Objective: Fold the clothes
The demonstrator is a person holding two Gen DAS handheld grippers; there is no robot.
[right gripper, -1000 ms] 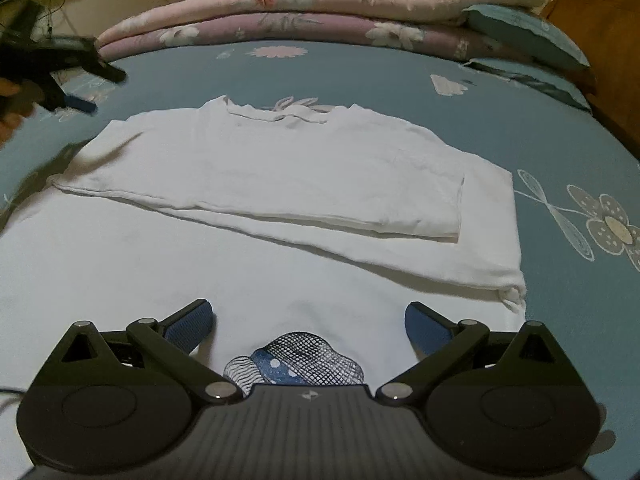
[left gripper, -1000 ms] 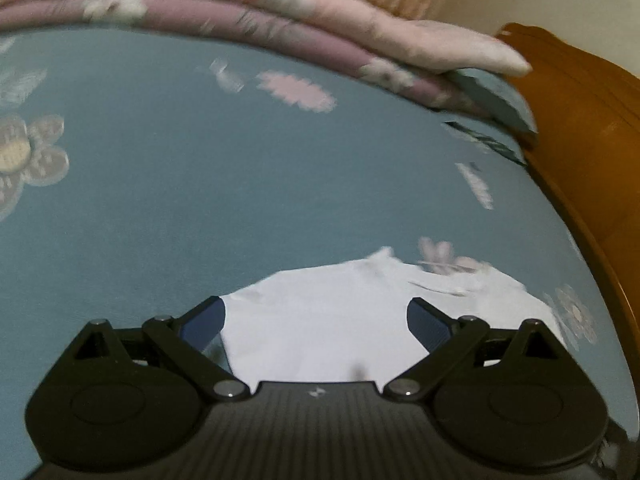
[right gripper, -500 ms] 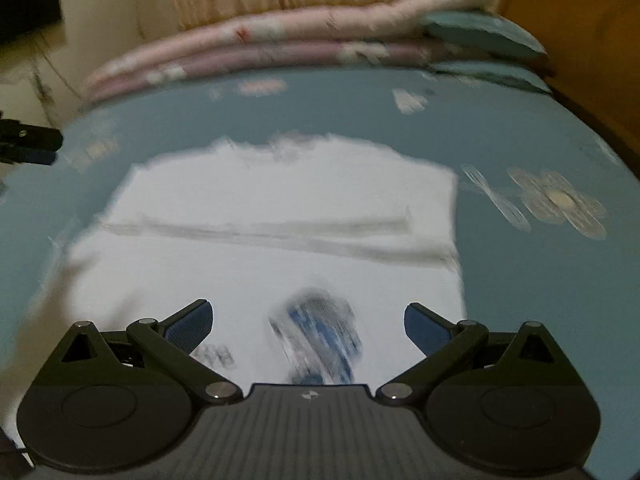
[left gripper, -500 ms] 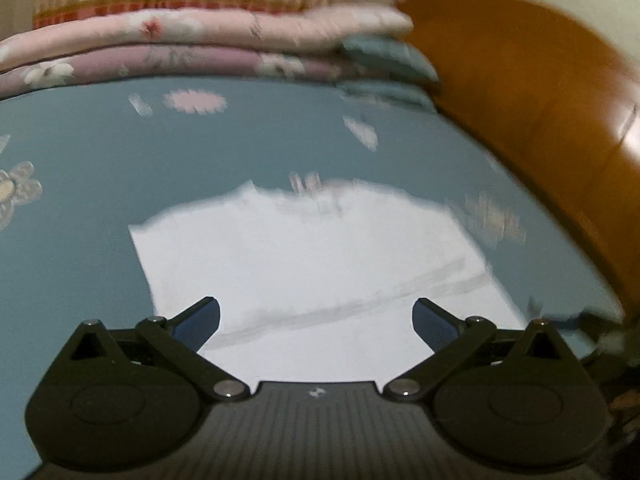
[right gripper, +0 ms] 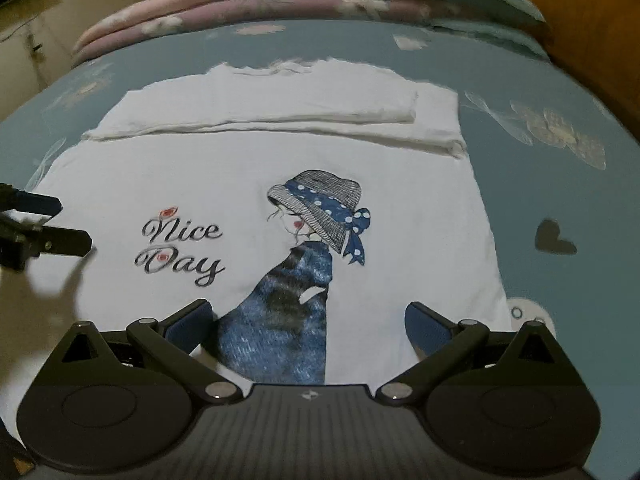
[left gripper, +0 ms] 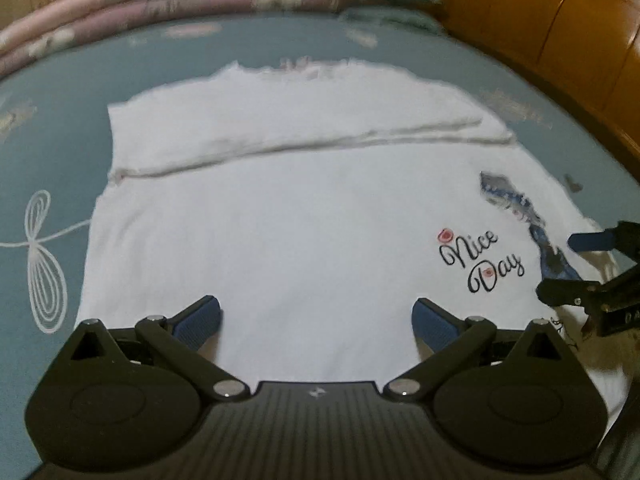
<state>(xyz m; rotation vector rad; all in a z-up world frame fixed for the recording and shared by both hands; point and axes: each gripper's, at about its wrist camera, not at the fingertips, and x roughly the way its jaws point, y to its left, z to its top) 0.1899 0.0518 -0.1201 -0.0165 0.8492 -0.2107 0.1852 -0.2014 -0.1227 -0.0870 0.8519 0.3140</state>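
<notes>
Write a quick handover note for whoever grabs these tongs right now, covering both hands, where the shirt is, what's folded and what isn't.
Left tongs: open, holding nothing, over the near part of the white T-shirt.
Right tongs: open, holding nothing, over the printed figure.
The shirt lies flat on the blue floral bedspread, print side up, "Nice Day" lettering showing.
Done: the far, collar end is folded over, leaving a layered band across the top.
Left: the printed lower body is still spread out. Likely next, take the near hem with both tongs and fold it toward the band.
</notes>
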